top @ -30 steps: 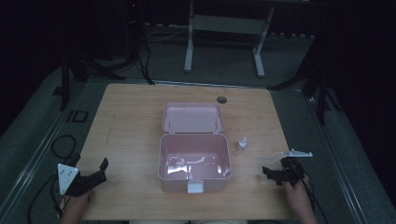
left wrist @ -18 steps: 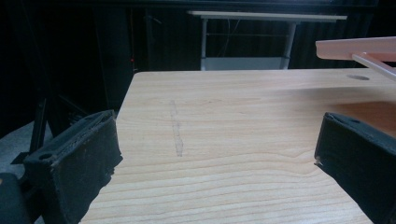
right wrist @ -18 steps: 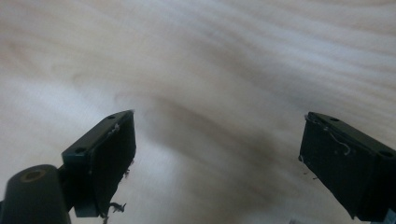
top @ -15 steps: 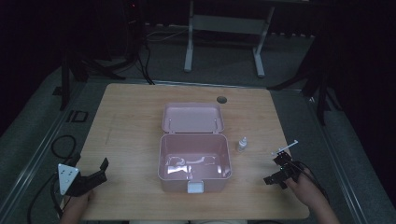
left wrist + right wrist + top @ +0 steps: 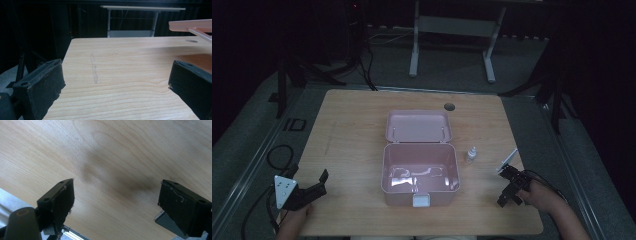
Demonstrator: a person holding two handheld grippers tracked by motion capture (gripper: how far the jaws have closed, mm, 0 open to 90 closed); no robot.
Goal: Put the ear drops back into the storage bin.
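step: both grippers idle, jaws wide, empty — left gripper (image 5: 309,192), right gripper (image 5: 511,187)
next: right reaches dropper bottle (image 5: 471,154) beside open pink box (image 5: 420,170)

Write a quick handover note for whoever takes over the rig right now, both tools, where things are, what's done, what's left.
Left tool: open, holding nothing, resting near the table's front left corner.
Right tool: open, holding nothing, angled down at bare wood near the front right edge.
Pink box: mid-table, lid open and laid back, looks unfilled.
Small bottle: upright, right of the box, untouched.
Done: box opened.
Left: probably the bottle goes in the box, then close the lid.
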